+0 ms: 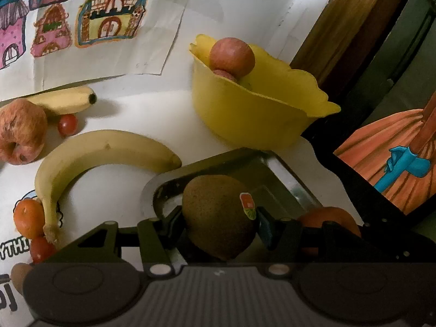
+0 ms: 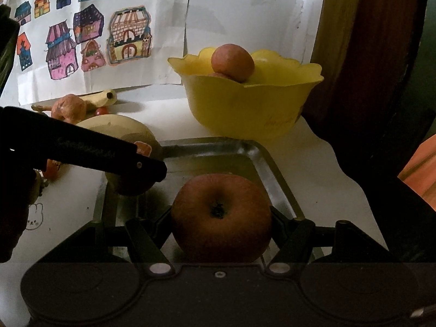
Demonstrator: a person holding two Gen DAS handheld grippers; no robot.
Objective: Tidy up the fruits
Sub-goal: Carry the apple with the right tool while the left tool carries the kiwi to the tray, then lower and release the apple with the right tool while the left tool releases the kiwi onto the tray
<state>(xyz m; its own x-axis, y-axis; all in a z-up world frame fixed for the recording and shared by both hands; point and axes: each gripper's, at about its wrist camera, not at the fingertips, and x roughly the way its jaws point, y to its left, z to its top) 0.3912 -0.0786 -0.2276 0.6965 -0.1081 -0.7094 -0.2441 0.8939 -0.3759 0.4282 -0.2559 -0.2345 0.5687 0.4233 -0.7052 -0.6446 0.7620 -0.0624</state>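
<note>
- Table (image 1: 152, 114): white top, drawings laid along the back; loose fruit lies at the left.
- Yellow bowl (image 2: 245, 103): stands behind the metal tray (image 2: 261, 158); two apples already inside, stacked near the rim.
- Banana (image 1: 90, 158): lies curved on the table, an orange (image 1: 28, 218) touching its stem end.
- Apple (image 2: 222, 218): clamped between the jaws of the right gripper (image 2: 222, 219), held over the tray.
- Kiwi (image 1: 218, 215): gripped by the left gripper (image 1: 219, 218), jaws closed on its sides, above the tray's left corner.
- Risk: both grippers crowd the tray; a bump could knock a fruit loose.
- Risk: an apple dropped on the stacked pair may roll out.
</note>
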